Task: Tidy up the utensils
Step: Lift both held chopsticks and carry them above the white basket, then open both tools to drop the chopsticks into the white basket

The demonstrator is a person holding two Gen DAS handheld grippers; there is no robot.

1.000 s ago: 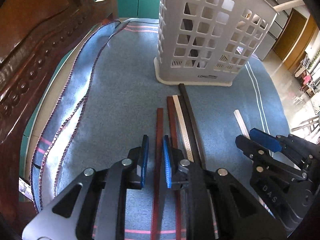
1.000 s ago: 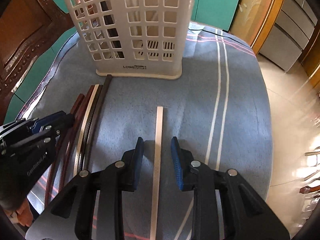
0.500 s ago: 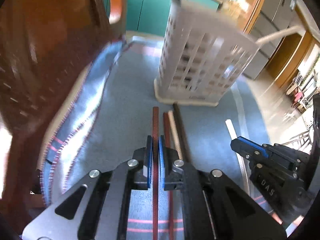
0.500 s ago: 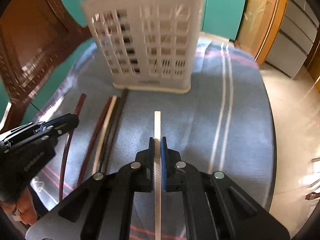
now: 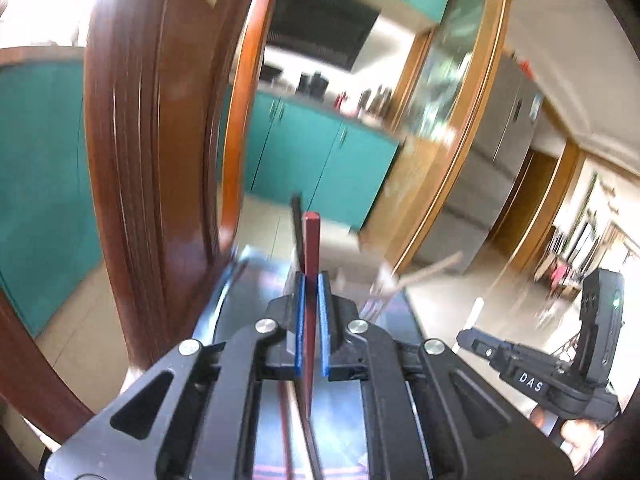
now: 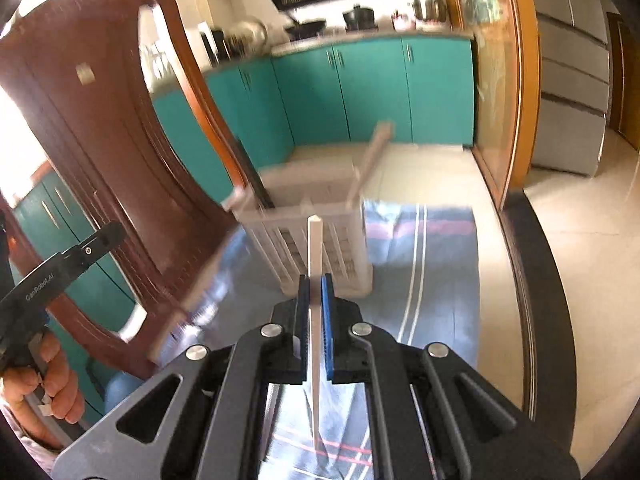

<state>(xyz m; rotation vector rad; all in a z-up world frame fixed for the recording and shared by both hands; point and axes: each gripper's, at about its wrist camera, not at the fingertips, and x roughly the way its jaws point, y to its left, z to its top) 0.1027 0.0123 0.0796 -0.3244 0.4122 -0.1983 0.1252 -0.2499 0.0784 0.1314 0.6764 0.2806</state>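
A wall of teal cabinets [image 6: 360, 88] is seen at the back of the room, with a steel refrigerator [image 6: 572, 80] to the right and a dark range hood [image 5: 324, 24] above the counter. A brown wooden chair [image 6: 100, 152] is stood close on the left of the bench [image 6: 532, 280], whose dark rim curves around a blue striped cloth [image 6: 424, 264].

On that cloth a pale slotted utensil basket [image 6: 320, 240] is stood upright, blurred in both views. A dark stick and pale sticks are seen leaning out of its open top.

The left gripper [image 5: 311, 320] is clenched on a dark red chopstick [image 5: 310, 248], which is pressed between the blue pads and is pointed forward and upward, clear of the cloth. Beneath it, further chopsticks [image 5: 292, 440] are left lying on the cloth, partly hidden by the gripper body.

The right gripper [image 6: 316, 312] is clenched on a white chopstick [image 6: 315, 248], which is held between its pads with the tip raised in front of the basket and not inside it.

A hand [image 6: 44, 384] is seen wrapped around the handle of the left gripper at the lower left of the right wrist view.
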